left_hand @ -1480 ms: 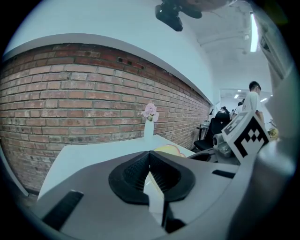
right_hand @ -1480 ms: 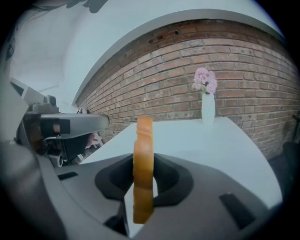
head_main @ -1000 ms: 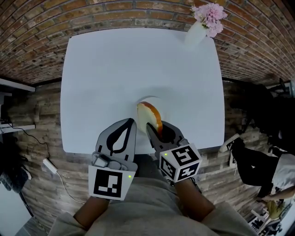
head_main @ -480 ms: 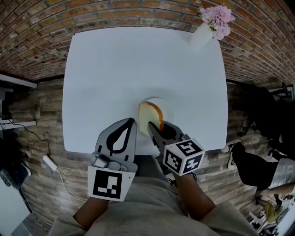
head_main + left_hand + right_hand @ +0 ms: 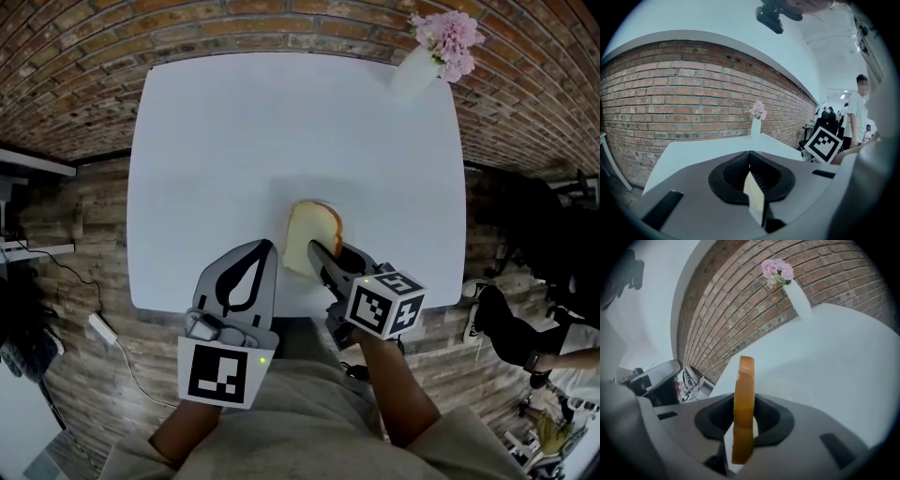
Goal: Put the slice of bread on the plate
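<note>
A slice of bread (image 5: 311, 234) with a brown crust hangs low over the near middle of the white table (image 5: 234, 131), pale face turned up. My right gripper (image 5: 319, 251) is shut on its near edge. In the right gripper view the slice (image 5: 743, 399) stands edge-on between the jaws. The white plate (image 5: 285, 195) under it is faint, white on white, with only a trace of rim showing. My left gripper (image 5: 266, 247) rests just left of the bread, jaws together, holding nothing; its tips (image 5: 750, 154) meet in the left gripper view.
A white vase of pink flowers (image 5: 441, 45) stands at the table's far right corner, also seen in the gripper views (image 5: 758, 119) (image 5: 787, 284). A brick floor surrounds the table. People stand in the background at the right (image 5: 857, 117).
My right gripper has rolled and sunk a little. The bread has turned from edge-up to lying flatter, its pale face now showing. The left gripper has stayed put.
</note>
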Action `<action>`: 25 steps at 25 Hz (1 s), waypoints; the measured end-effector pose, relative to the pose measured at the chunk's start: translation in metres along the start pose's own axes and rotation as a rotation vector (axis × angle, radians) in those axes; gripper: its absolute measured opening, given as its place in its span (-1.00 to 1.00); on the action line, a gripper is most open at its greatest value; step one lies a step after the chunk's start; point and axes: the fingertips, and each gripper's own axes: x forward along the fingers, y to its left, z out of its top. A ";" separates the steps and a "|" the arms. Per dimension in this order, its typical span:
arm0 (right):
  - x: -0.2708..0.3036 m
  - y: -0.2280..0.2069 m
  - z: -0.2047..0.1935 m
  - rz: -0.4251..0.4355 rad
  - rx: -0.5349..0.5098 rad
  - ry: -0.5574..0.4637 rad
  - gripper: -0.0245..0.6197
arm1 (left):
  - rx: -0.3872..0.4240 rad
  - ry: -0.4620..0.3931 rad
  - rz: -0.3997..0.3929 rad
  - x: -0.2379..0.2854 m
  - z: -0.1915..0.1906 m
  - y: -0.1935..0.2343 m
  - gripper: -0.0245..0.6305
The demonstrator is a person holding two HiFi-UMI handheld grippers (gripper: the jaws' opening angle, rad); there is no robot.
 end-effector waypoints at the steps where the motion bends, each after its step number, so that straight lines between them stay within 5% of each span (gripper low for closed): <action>1: 0.001 -0.002 0.000 0.000 0.008 0.003 -0.61 | 0.001 0.002 -0.001 0.000 -0.001 0.000 -0.89; 14: 0.004 -0.029 -0.007 -0.090 0.021 0.023 -0.52 | -0.012 -0.007 0.003 -0.002 0.000 0.002 -0.89; 25: 0.005 -0.042 -0.008 -0.208 -0.065 0.052 -0.30 | -0.021 -0.015 -0.001 -0.005 0.000 0.002 -0.89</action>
